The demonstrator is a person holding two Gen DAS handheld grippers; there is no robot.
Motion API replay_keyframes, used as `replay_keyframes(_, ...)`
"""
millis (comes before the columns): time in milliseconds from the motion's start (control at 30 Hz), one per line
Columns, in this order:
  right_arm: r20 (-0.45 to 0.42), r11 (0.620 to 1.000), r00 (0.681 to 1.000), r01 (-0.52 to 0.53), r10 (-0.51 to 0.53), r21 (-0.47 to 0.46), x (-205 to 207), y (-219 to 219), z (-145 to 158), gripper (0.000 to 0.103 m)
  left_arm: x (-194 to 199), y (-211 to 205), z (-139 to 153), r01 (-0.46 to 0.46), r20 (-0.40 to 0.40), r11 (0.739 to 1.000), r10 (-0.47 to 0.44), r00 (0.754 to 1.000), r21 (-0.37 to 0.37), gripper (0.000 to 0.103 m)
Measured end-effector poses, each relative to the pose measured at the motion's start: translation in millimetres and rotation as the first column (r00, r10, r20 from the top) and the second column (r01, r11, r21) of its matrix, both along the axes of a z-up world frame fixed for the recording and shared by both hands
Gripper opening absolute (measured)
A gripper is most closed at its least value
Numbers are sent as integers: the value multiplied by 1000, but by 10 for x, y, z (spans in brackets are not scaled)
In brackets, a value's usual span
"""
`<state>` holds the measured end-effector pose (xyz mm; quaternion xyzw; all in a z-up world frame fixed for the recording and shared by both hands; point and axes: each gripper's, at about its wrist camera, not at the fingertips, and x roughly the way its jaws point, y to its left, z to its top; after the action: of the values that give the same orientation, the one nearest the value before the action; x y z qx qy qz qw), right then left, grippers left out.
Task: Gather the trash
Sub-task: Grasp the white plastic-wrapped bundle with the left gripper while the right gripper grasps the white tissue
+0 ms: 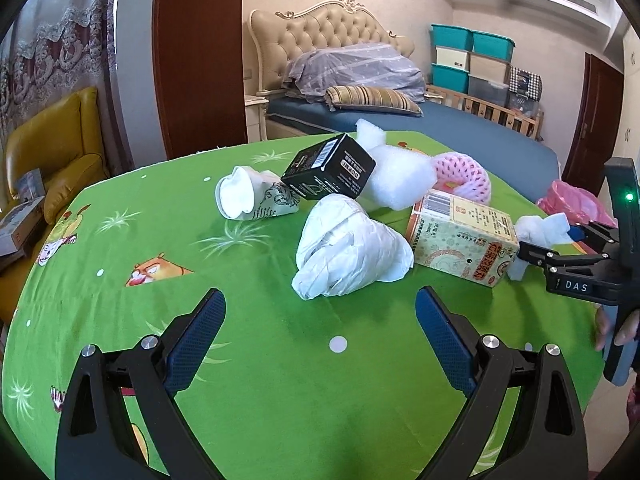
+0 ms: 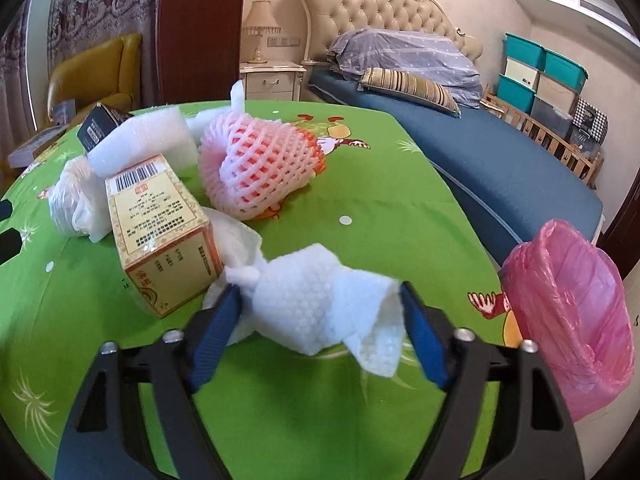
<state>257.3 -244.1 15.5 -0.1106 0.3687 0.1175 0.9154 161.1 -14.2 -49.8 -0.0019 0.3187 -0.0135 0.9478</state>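
Trash lies on a green tablecloth [image 1: 280,360]: a crumpled paper cup [image 1: 252,198], a black box [image 1: 330,168], white foam [image 1: 396,178], a pink foam net [image 1: 464,172], a white crumpled bag [image 1: 348,246] and a beige carton [image 1: 460,238]. My left gripper [image 1: 320,332] is open and empty, just short of the white bag. My right gripper [image 2: 320,312] is shut on a crumpled white paper towel [image 2: 320,308] beside the carton [image 2: 160,232]; it also shows in the left wrist view [image 1: 552,246]. A pink trash bag [image 2: 568,312] hangs open at the table's right edge.
A bed [image 2: 500,160] with pillows stands behind the table. A yellow armchair [image 1: 52,160] with boxes is to the left. A nightstand with a lamp [image 2: 260,32] and stacked storage bins [image 2: 540,76] are further back. The pink net [image 2: 260,164] sits mid-table.
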Motion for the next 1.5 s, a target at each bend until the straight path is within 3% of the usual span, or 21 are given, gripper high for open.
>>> replay_keyframes(167, 65, 1000, 998, -15, 17, -26, -104, 56, 54, 39, 77, -15, -9, -2, -17, 1000, 2, 1000, -14, 90)
replay_keyframes(400, 129, 1000, 992, -10, 11, -13, -251, -5, 121, 38, 411, -92, 5, -18, -51, 1000, 18, 999, -4, 90)
replay_keyframes(567, 115, 999, 993, 1, -7, 49, -223, -105, 127, 38, 660, -164, -50, -36, -97, 999, 36, 995, 3, 90)
replay_keyframes(700, 107, 997, 994, 9, -17, 73, -202, -150, 125, 38, 785, -289, -92, -37, -81, 996, 44, 996, 85, 90)
replay_keyframes(767, 106, 997, 994, 9, -17, 74, -201, -156, 124, 38, 810, -337, -121, -28, -85, 994, 37, 996, 110, 82)
replay_keyframes(1167, 118, 998, 993, 17, -24, 66, -203, -164, 99, 38, 770, -320, -138, -24, -85, 995, 33, 996, 98, 43)
replay_keyframes(1500, 136, 997, 990, 24, -34, 74, -233, -194, 102, 38, 661, -215, -62, -58, -18, 996, 59, 998, 63, 39)
